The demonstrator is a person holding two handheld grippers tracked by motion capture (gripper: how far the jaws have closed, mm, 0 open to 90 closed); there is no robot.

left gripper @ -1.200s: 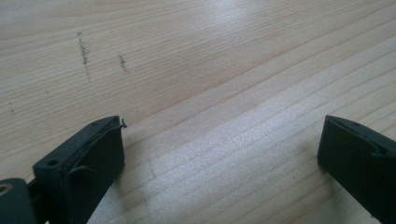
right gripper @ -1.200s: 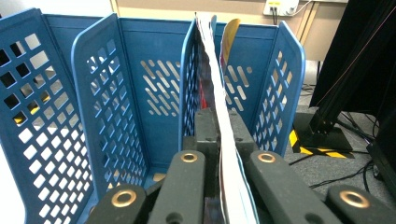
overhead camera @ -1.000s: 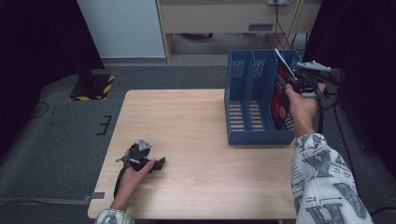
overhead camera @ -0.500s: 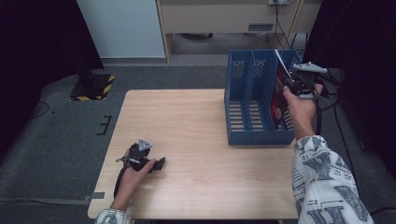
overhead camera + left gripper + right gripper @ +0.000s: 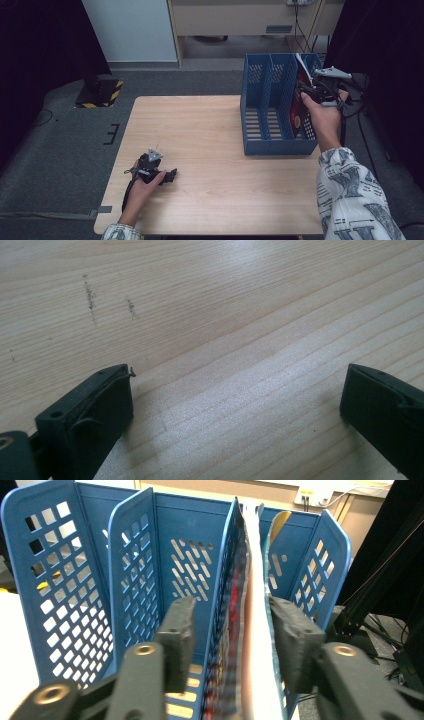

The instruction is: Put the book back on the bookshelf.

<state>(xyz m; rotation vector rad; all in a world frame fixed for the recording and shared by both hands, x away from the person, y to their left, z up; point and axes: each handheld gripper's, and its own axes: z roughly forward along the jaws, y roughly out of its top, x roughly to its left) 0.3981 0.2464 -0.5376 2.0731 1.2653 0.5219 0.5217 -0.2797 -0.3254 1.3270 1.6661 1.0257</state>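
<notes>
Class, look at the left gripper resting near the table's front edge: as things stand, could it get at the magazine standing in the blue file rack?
Probably not from there: the left gripper lies far across the table from the magazine, which stands in the blue file rack behind two dividers.

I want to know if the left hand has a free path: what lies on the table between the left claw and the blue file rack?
Nothing: in the high view, bare wooden table separates the left claw from the blue file rack.
</notes>
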